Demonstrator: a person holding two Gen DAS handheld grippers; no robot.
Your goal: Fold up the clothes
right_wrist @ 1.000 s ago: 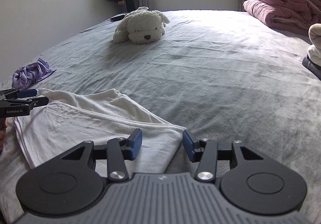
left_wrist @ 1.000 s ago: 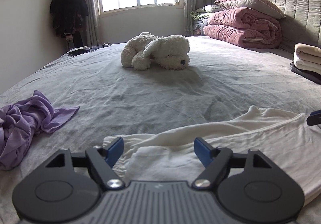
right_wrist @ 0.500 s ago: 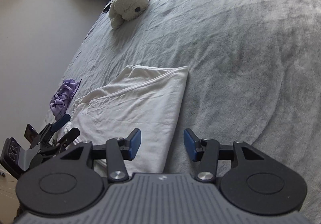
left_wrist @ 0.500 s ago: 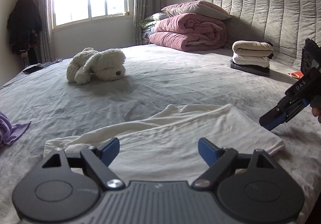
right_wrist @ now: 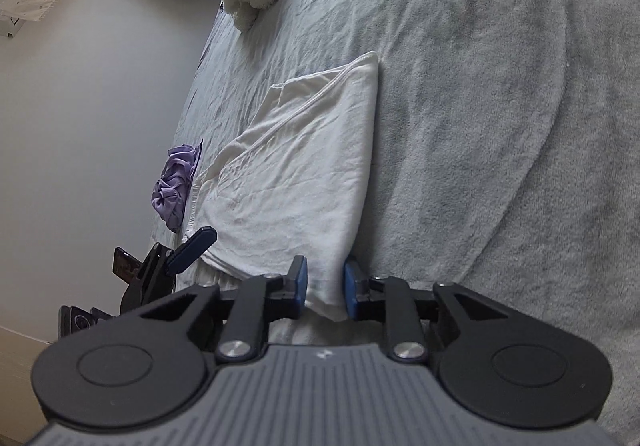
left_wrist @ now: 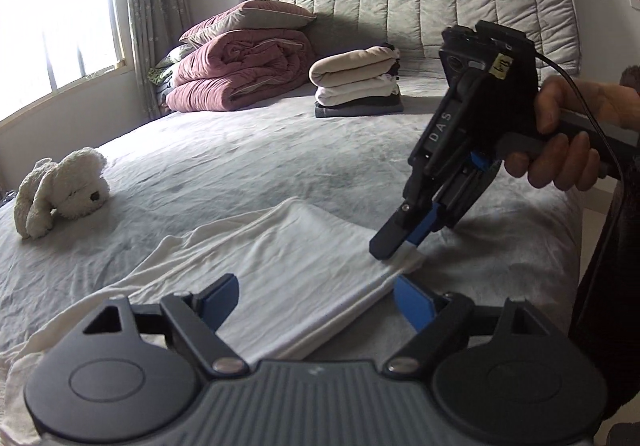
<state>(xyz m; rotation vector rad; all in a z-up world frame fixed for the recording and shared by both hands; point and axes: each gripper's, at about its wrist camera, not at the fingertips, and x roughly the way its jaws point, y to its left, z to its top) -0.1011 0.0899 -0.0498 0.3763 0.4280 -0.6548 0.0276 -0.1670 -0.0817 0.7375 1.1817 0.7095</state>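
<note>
Right wrist view: right hand-held gripper (right_wrist: 324, 288) closing on white garment (right_wrist: 296, 174) corner; left hand-held gripper (left_wrist: 316, 304) wide, ungripped. Next: lift corner, fold across.

Black tool (right_wrist: 324, 288) – blue pads (lettered "DAS")

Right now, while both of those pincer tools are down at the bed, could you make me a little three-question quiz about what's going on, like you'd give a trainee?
1. True or false: the left gripper is clamped shut on the white garment.
2. Which corner of cloth sits between the closing jaws of the right gripper?
A. the purple garment
B. the white garment
C. the pink quilt
3. Fill in: the plush dog lies on the ____.

Key: 1 false, its jaws stand wide open over the cloth. 2 B. 3 bed.
</note>
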